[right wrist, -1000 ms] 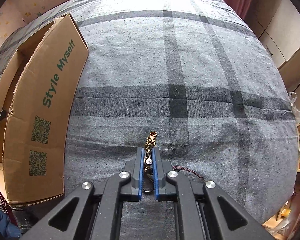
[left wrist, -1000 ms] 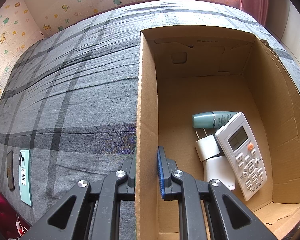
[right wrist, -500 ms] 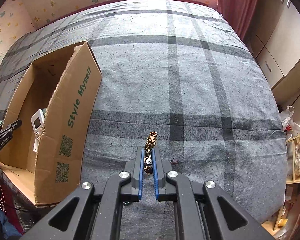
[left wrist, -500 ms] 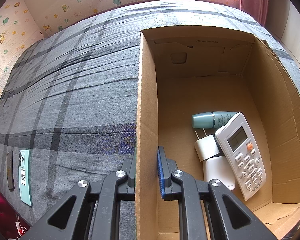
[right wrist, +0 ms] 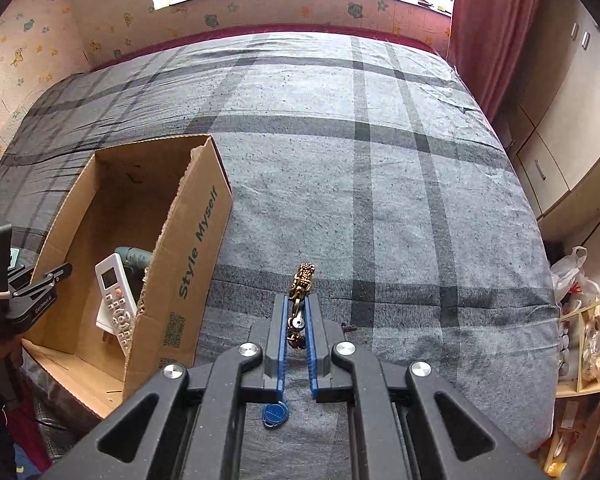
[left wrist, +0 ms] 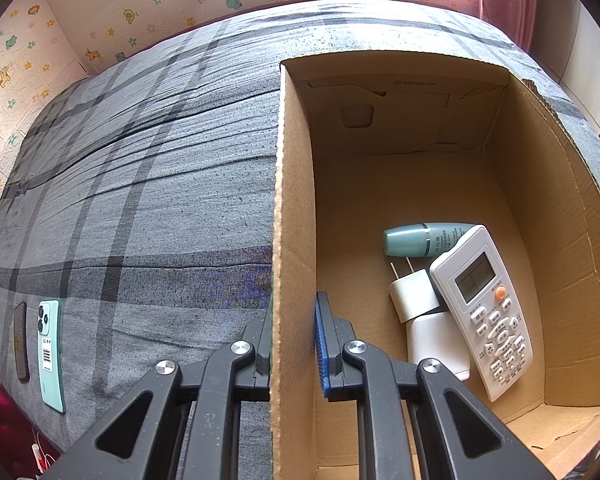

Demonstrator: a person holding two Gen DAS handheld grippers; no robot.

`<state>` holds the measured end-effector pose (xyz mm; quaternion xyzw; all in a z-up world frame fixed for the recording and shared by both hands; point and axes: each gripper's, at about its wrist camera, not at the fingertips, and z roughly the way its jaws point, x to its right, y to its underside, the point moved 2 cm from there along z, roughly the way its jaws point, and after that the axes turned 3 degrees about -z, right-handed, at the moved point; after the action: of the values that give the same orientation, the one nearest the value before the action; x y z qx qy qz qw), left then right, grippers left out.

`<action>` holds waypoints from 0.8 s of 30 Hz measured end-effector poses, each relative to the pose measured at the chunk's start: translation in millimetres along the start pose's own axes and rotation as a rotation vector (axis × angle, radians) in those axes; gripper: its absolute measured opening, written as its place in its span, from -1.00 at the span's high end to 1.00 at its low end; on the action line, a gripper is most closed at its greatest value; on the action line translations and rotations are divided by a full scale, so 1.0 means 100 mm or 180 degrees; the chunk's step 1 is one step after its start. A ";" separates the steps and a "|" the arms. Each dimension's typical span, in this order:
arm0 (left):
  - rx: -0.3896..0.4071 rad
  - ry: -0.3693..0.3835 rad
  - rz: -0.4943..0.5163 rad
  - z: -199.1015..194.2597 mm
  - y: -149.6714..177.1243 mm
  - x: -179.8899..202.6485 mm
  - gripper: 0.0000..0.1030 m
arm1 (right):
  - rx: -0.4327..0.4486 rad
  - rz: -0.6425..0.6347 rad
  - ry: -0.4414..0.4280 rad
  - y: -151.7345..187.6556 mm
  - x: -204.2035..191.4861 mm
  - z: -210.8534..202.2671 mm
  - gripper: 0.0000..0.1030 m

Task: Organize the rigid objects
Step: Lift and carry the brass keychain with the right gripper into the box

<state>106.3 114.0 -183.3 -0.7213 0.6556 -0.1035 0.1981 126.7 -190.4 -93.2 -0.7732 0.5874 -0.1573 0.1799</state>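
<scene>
Raised higher above bed (right wrist: 380, 168) than before: right gripper (right wrist: 296, 326), clamped on brass keychain (right wrist: 303, 280). Straddling cardboard box (left wrist: 292, 240) wall, jaws narrow: left gripper (left wrist: 292, 336).

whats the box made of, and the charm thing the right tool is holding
Box: corrugated cardboard, matte brown; the wavy fluting shows along its cut top edge. Charm in the right tool: looks like brass or gold-toned metal, beaded and shiny, though it could be plated plastic.
</scene>
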 end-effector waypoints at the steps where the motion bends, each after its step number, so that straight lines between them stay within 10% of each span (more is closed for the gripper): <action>1: 0.0000 -0.0001 0.0000 0.00 0.00 0.00 0.69 | 0.0018 -0.0012 -0.0007 -0.02 -0.02 -0.02 0.87; 24: -0.0002 0.0003 -0.0001 0.00 0.00 -0.01 0.69 | 0.0453 -0.0362 -0.0255 -0.61 -0.66 -0.46 0.87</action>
<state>106.5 114.6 -183.5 -0.7214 0.6556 -0.1037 0.1975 140.5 -115.9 -26.4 -0.7963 0.5222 -0.1776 0.2484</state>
